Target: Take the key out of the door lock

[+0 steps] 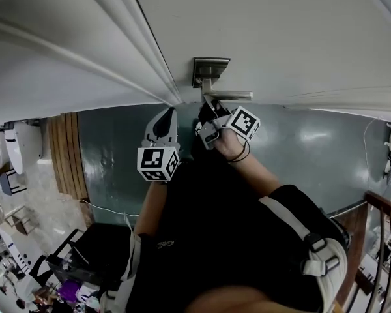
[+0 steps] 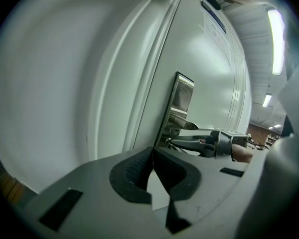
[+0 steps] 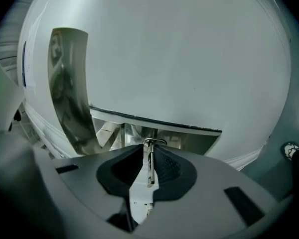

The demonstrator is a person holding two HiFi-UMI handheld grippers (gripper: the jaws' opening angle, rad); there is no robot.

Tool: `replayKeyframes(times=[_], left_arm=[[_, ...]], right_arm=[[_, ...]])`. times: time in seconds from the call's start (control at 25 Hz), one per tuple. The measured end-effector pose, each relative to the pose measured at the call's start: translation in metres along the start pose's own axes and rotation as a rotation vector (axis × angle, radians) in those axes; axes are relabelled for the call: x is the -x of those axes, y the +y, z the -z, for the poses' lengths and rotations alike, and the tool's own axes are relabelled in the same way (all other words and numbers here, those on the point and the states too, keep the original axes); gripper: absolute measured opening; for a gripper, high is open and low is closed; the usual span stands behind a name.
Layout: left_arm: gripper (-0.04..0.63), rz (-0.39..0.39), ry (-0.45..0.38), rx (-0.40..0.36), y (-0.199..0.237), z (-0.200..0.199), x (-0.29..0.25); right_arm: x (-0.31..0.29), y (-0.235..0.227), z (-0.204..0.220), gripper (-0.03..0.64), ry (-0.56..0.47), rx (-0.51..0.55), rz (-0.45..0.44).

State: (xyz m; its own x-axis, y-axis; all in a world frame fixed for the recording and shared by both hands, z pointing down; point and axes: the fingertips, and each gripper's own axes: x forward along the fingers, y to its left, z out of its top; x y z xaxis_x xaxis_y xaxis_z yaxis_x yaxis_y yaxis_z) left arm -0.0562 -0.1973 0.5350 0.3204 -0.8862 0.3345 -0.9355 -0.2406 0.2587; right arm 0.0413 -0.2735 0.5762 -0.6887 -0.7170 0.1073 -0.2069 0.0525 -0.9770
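The right gripper (image 3: 148, 154) has its dark, ribbed jaws closed on a thin metal key (image 3: 149, 167). The key is seen edge-on, held upright between the pads, with its rounded top showing just above them. Directly behind the key runs a metal door handle (image 3: 199, 136), a lever lying across the view with a dark upper edge. To the left stands a tall brushed-metal lock plate (image 3: 67, 83), bent by the lens. Both are mounted on a plain white door (image 3: 189, 59) that fills most of the view.
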Motion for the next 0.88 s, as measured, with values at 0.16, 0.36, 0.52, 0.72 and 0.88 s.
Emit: replayKeyframes(times=[0.16, 0.36, 0.52, 0.72, 0.88], left_arm=[[0.025, -0.003, -0.006, 0.008, 0.000, 0.001, 0.002], [0.025, -0.007, -0.008, 0.011, 0.003, 0.000, 0.008], [0.025, 0.007, -0.012, 0.000, -0.001, -0.003, 0.008], [0.025, 0.031, -0.010, -0.012, -0.005, -0.003, 0.008], [0.025, 0.042, -0.008, -0.020, -0.007, -0.003, 0.010]], right_arm=[[-0.006, 0.002, 0.001, 0.055, -0.013, -0.042, -0.011], [-0.005, 0.000, 0.004, 0.032, -0.044, -0.086, -0.028], [-0.004, 0.000, 0.003, 0.032, -0.048, -0.085, -0.011], [-0.004, -0.001, 0.002, 0.031, -0.058, -0.096, -0.011], [-0.004, -0.001, 0.003, 0.031, -0.063, -0.103, -0.015]])
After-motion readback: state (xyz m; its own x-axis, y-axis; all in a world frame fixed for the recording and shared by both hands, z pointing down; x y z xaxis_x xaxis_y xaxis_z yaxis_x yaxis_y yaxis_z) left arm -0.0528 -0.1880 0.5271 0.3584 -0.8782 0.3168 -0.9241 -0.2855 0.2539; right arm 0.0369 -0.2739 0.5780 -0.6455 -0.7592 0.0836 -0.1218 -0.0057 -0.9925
